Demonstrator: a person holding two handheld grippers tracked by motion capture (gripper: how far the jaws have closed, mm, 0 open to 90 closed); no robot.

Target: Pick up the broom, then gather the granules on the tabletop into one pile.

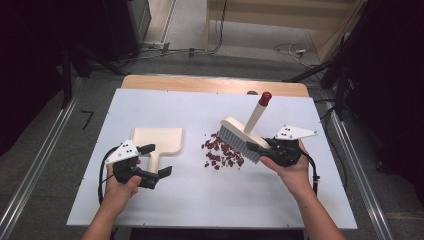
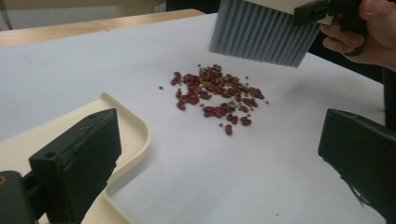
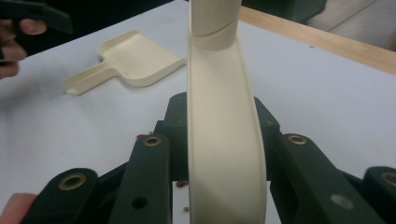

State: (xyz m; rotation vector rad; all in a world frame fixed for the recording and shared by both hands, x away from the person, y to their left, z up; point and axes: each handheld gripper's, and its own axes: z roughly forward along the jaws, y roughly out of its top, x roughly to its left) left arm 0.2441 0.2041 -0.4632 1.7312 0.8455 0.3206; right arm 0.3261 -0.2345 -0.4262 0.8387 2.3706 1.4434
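My brush (image 1: 243, 131) is cream with grey bristles and a red-tipped handle — my dustpan (image 1: 157, 140) cream too. The beans (image 1: 220, 151) are dark red on the white table (image 1: 200, 200) — both my grippers black.

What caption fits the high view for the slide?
Right gripper holds a brush over red beans; open left gripper straddles the dustpan handle.

High view overhead, facing forward-down; gripper views low, close; all share beans (image 1: 222, 151), dustpan (image 1: 159, 140).
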